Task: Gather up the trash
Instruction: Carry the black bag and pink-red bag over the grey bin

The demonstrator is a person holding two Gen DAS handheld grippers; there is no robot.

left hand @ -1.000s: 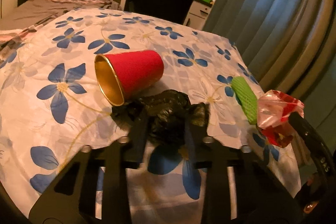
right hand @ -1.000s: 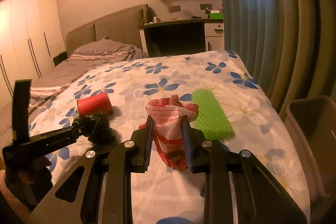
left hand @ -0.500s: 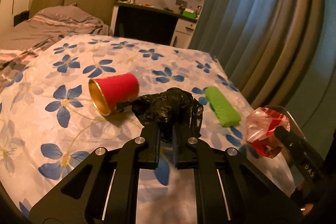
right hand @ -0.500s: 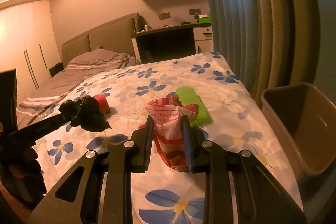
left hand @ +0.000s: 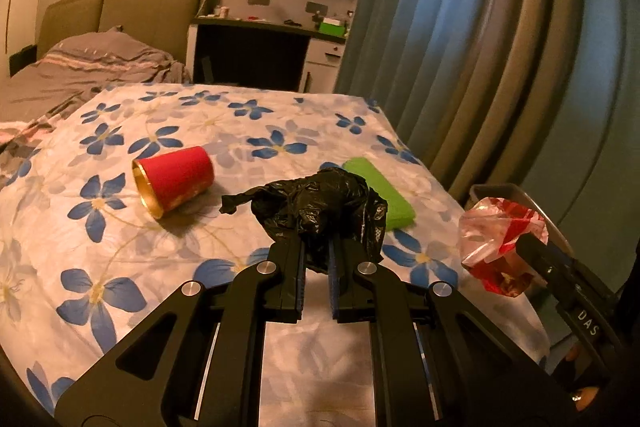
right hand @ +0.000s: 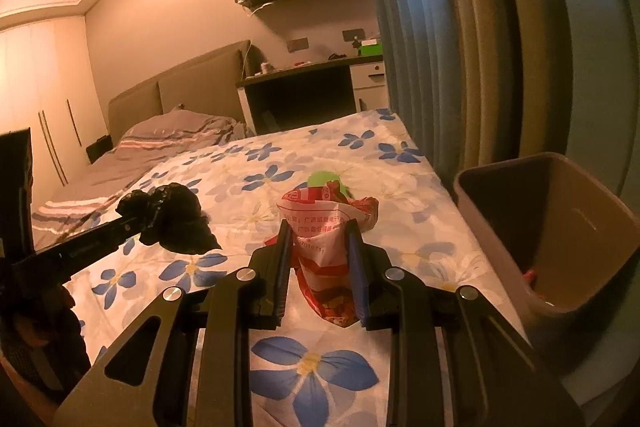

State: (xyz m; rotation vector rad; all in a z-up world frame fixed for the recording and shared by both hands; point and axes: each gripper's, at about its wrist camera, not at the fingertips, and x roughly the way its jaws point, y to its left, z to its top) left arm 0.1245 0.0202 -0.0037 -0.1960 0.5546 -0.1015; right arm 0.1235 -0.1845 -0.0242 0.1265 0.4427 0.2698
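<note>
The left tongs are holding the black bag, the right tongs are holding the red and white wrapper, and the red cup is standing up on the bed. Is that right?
Not quite. The red cup is lying on its side on the bed, its gold mouth facing left, as the left wrist view shows. The rest holds: the left tongs grip the black bag and the right tongs grip the red and white wrapper.

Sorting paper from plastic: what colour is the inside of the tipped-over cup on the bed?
Shiny gold inside, red outside; the cup shows best in the left wrist view.
</note>
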